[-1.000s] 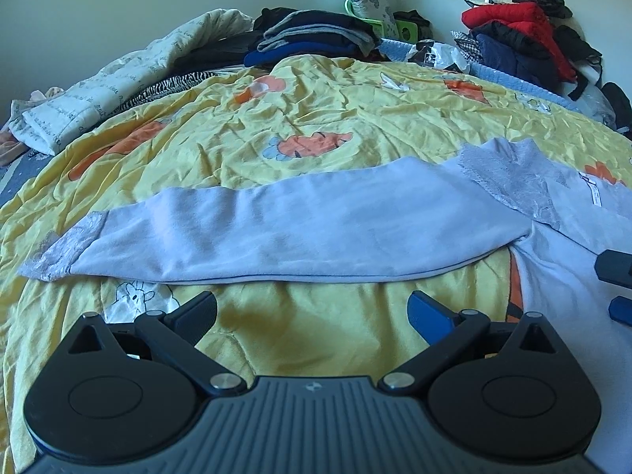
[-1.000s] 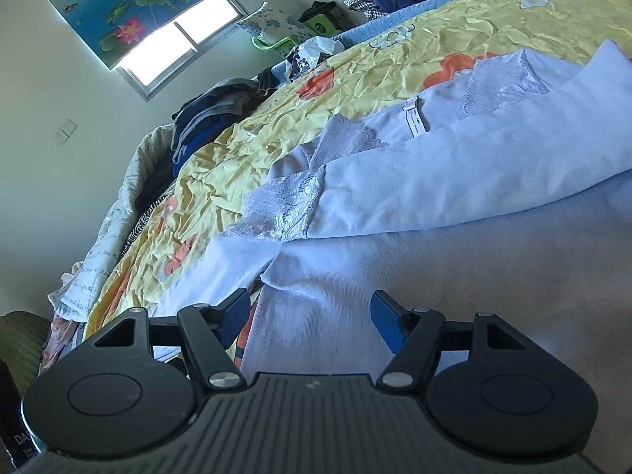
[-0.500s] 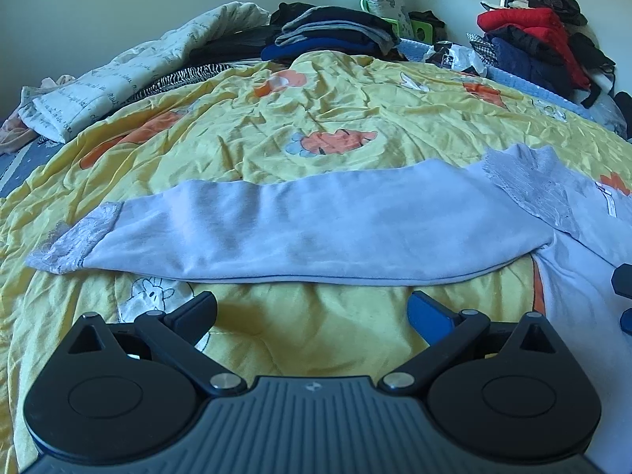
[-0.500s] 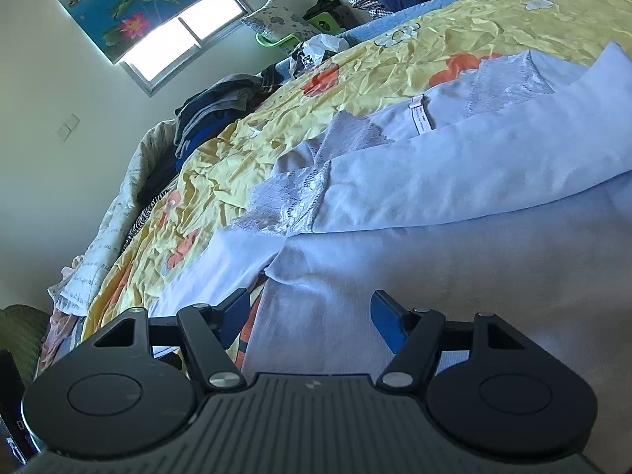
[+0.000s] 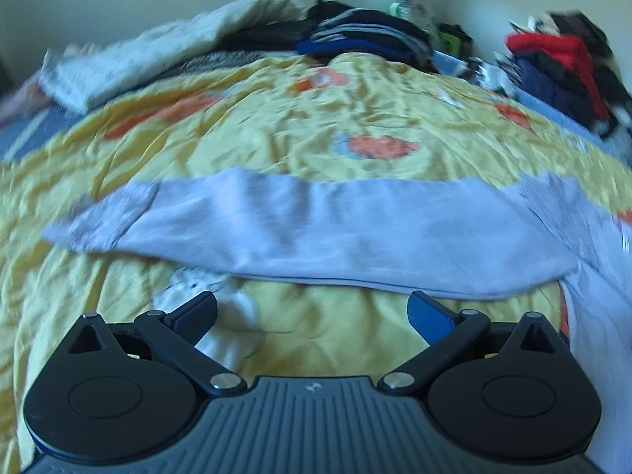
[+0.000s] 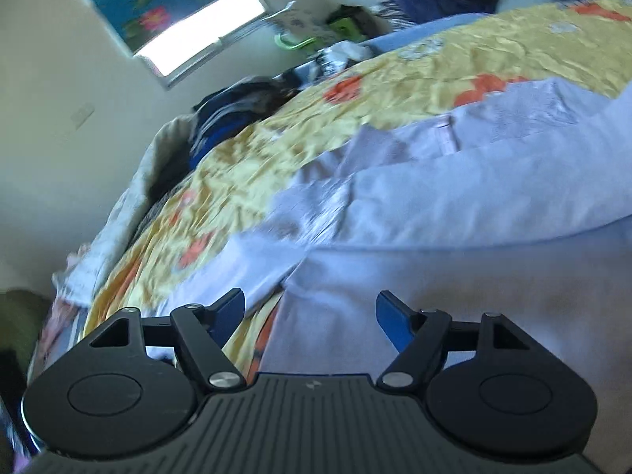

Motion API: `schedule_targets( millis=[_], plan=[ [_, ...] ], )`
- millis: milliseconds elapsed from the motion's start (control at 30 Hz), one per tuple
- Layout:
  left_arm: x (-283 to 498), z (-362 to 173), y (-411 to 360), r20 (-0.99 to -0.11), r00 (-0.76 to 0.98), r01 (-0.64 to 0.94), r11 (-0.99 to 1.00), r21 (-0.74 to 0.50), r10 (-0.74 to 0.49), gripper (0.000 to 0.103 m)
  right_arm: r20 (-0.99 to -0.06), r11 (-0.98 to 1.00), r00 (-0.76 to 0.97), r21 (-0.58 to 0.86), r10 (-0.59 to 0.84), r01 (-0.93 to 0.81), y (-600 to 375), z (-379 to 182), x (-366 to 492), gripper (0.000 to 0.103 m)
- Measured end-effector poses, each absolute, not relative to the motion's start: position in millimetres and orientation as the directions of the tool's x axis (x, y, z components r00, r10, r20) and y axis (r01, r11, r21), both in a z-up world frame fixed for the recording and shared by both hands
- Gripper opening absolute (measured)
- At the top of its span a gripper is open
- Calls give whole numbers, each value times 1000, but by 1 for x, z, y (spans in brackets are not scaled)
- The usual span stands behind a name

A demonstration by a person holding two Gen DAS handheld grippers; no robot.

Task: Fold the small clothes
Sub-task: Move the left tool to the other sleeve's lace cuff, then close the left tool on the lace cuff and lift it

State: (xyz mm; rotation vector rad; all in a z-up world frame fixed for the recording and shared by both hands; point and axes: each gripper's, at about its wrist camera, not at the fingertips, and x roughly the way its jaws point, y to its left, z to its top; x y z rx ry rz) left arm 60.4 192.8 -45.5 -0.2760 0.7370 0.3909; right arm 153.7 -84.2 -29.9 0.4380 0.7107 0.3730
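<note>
My left gripper [image 5: 312, 310] hangs spread wide and empty over the yellow bedspread [image 5: 276, 134], just short of the pale lilac garment [image 5: 316, 225] and its outstretched sleeve. My right gripper [image 6: 310, 310] gapes over the garment's body. A small neck label [image 6: 446, 134] is too blurred to read

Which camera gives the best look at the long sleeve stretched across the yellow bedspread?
The left wrist view: the sleeve lies across the frame, lace cuff to shoulder. The right wrist view shows only part of it, foreshortened and blurred, behind the shirt's body.
</note>
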Motion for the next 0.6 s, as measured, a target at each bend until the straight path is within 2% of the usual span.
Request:
schedule_targets(
  millis=[167,333,400,600],
  plan=[
    [39,-46,235,-656,721,-496,828,-262,224,103,-547,837,677,512,492,-193,-79,-34,145,77],
    [12,-54,287,-525,843,-454,672,-585,111,103,-549,835,675,516,493,-190,-78,-36,143,77],
    [7,-59,301,-476,874,-436,593,-678,98,103,-550,836,673,513,494,-195,-76,-36,142,77],
    [14,-65,326,-410,907,-401,487,-776,94,103,-552,841,673,502,492,-203,-73,-35,140,77]
  ],
)
